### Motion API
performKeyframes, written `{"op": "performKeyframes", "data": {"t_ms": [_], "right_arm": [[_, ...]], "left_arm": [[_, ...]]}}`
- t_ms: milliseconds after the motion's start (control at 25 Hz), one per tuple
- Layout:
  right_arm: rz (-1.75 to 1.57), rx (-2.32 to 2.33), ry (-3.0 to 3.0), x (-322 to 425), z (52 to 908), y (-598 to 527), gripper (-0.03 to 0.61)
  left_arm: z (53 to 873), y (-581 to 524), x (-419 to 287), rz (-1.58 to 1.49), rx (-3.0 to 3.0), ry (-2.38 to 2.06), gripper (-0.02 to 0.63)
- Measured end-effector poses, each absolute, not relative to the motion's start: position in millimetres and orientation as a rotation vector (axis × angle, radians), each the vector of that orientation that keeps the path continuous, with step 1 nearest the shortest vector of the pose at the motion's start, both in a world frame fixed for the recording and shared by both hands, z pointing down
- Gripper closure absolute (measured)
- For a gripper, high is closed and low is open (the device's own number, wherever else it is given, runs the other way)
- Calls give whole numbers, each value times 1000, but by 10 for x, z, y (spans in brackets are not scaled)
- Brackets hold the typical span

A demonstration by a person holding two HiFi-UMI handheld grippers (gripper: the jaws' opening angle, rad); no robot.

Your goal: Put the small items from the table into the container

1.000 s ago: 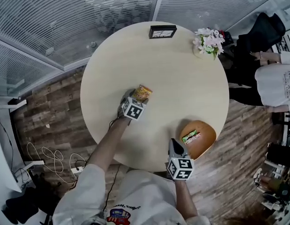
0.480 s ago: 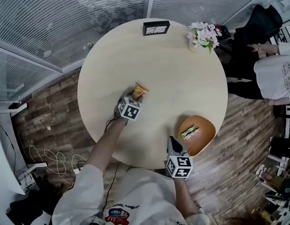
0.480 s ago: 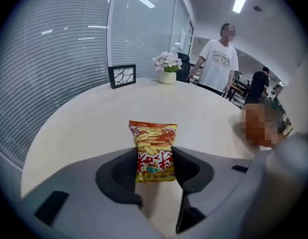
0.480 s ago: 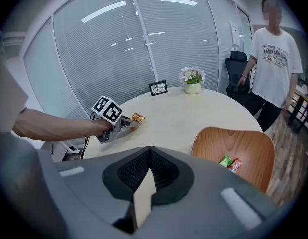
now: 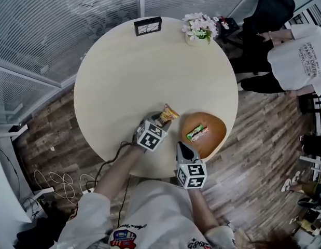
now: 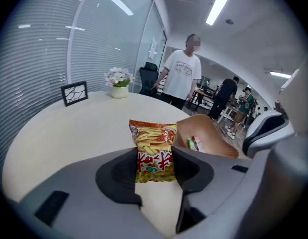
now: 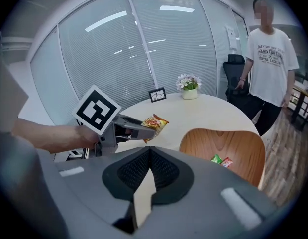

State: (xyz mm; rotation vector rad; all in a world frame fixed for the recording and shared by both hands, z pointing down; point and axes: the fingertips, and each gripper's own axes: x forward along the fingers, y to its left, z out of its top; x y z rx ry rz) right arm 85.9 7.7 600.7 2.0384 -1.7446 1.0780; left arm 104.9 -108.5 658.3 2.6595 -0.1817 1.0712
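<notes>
Worn: white short-sleeved T-shirt, colourful chest print. Grey left gripper and right gripper, black-white marker cubes. Black cable off left.

The snack packet is glossy printed plastic film, the container smooth grained wood, the table a smooth matt top, the floor worn-looking wood planks.

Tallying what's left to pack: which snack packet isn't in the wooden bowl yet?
The orange fries packet, clamped in the left gripper; the smaller green-and-red packet already lies in the wooden bowl.
</notes>
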Motion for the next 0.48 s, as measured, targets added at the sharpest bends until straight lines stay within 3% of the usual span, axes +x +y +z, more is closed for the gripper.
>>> {"op": "performKeyframes", "data": {"t_ms": [480], "right_arm": [[1109,2160,-1721,1629,5917,938,577]], "left_arm": [[6624,268,1863,1185,2582,-28,425]]}}
